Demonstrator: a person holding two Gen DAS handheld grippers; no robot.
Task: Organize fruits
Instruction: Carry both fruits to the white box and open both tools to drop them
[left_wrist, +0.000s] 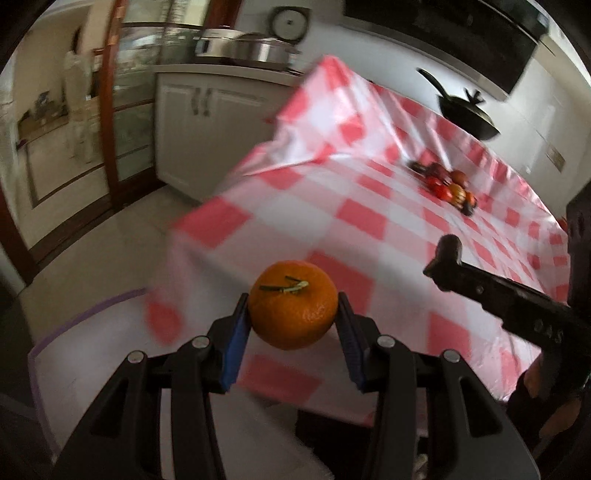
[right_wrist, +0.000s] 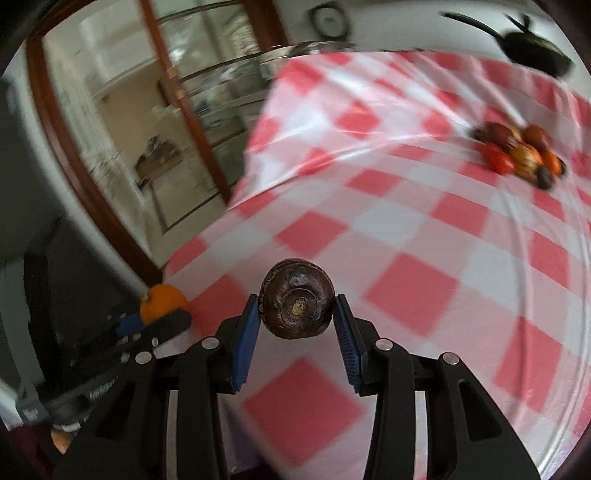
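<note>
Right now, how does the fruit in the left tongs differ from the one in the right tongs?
The orange is bright orange with a glossy, dimpled peel; the dark fruit is deep brown. The orange shows a green stem stub; the dark fruit shows a pale central scar with rings around it. The orange looks rounder, the dark fruit flatter. Both are pinched between blue pads above the checked tablecloth.

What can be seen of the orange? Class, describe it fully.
The orange is round, bright and glossy with dimpled peel and a short greenish stem stub on top. It sits upright, clamped between the left gripper's blue pads, held in the air above the edge of the checked tablecloth. Only the pads touch it. The right wrist view shows it too.
</note>
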